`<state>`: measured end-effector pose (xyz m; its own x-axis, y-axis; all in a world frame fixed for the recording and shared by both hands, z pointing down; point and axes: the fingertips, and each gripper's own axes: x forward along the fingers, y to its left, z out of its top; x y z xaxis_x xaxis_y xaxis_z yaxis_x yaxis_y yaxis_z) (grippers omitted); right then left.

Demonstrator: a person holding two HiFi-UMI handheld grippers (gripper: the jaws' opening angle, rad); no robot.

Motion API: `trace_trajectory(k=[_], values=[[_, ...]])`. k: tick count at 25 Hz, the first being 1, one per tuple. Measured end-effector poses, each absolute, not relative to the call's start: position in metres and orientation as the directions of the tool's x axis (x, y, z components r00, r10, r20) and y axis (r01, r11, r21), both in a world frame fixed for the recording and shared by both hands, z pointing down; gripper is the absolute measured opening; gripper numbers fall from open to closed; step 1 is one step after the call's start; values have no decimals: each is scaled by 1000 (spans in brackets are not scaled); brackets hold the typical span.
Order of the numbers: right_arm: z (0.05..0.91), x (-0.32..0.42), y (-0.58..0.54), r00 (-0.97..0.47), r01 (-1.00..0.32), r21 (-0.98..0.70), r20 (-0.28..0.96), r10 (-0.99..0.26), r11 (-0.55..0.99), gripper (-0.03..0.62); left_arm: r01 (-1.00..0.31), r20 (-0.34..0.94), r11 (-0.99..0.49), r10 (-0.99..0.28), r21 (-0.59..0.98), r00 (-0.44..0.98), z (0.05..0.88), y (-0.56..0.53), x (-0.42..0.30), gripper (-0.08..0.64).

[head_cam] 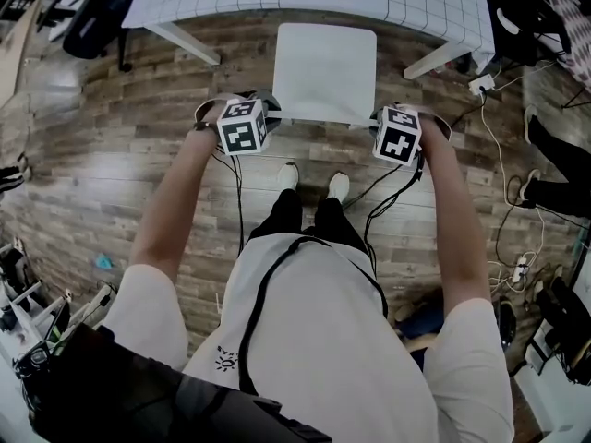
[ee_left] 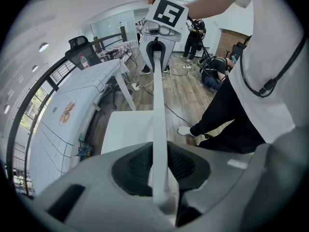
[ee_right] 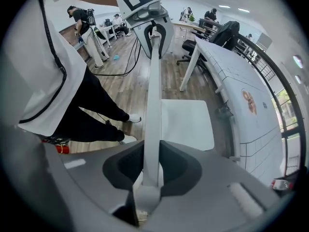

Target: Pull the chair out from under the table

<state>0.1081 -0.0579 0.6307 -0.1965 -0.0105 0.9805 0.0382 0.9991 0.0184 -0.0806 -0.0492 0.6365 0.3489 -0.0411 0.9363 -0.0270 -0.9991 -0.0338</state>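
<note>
**Both grips seated; tipping and foot clearance are the open risks**

The left gripper [ee_left: 159,167] is clamping one end of the chair's top rail [ee_left: 159,100], its pads pressing on the thin white edge. The right gripper [ee_right: 150,170] is gripping the other end in the same way. The chair [head_cam: 325,70] is standing with its seat mostly clear of the table [head_cam: 434,3]. Only the seat's far edge is lying at the cloth's hem, and the chair's back is sitting just in front of the person's shoes [head_cam: 288,175].

Likely hazards, in my judgement:
- Both grippers are hauling from the highest point, so a leg catching on the plank floor [head_cam: 111,146] would be rocking the chair backward.
- Uneven pull between the two hands would be swinging the chair askew.
- The narrow rail may be sliding through the pads.
- The rear legs are nearing the shoes and the trailing cables [head_cam: 239,201].
</note>
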Motion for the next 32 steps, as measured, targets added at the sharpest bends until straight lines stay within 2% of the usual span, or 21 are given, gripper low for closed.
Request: trace_trajectory(k=[32], values=[[631,108,148,-199,13,-62,978,64,998,94,-10,943,-999,28,34,331,638,154,-82,86]])
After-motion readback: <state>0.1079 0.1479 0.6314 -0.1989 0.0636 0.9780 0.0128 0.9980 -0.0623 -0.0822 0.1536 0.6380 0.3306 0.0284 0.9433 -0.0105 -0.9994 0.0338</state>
